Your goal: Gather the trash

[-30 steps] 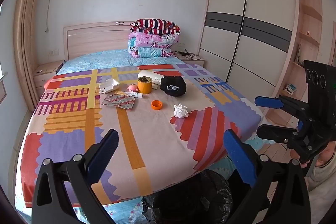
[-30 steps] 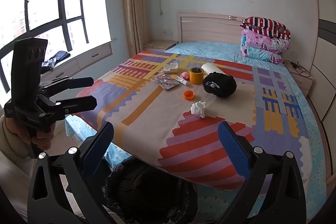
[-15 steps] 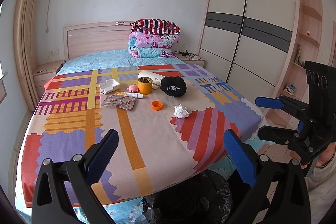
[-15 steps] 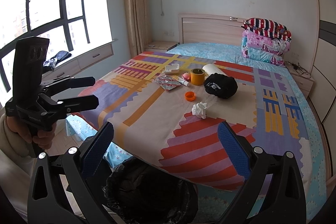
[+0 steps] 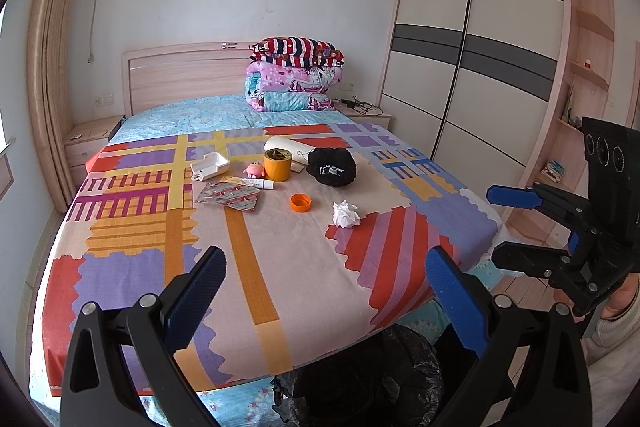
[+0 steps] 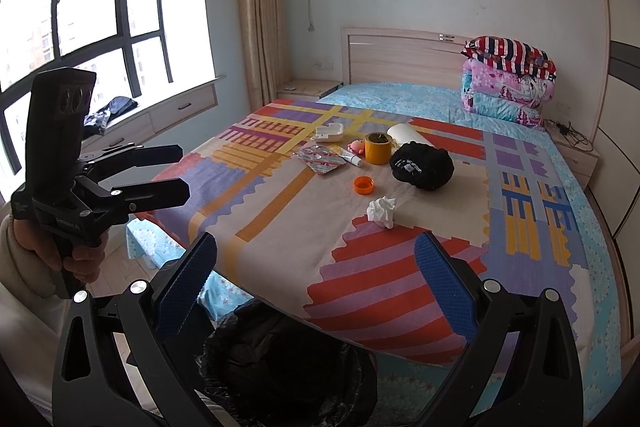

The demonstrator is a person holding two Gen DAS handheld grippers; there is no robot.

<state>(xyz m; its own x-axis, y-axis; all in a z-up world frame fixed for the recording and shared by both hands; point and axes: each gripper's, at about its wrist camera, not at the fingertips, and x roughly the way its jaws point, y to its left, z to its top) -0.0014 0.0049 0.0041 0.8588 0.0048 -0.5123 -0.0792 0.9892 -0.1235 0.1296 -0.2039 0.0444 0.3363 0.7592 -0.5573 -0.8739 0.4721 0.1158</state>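
We hold the left gripper (image 5: 324, 287) over the foot of the bed (image 5: 132, 267), fingers spread wide with nothing between them. The right gripper (image 6: 316, 269) hangs just beside it, spread just as wide and empty too.

Straight ahead of both, well beyond the fingertips, sits the crumpled white tissue (image 5: 345, 214), a rough ball with no clear long axis (no direction to call). Just past it, slightly to the left, lies the orange cap (image 5: 301, 203), open side up. Further out the flattened foil wrapper (image 5: 228, 195) runs its long side across our view, and a small tube (image 5: 250, 182) beside it lies the same way, its white cap toward the right.

Behind those stand the yellow tape roll (image 5: 277, 165), a pink toy (image 5: 254, 169), a white box (image 5: 210, 165) and a black cap (image 5: 331, 167). Directly below the fingers, against the bed's edge, gapes the black bin bag (image 5: 360, 387). Nothing lies on the blanket between us and the tissue.
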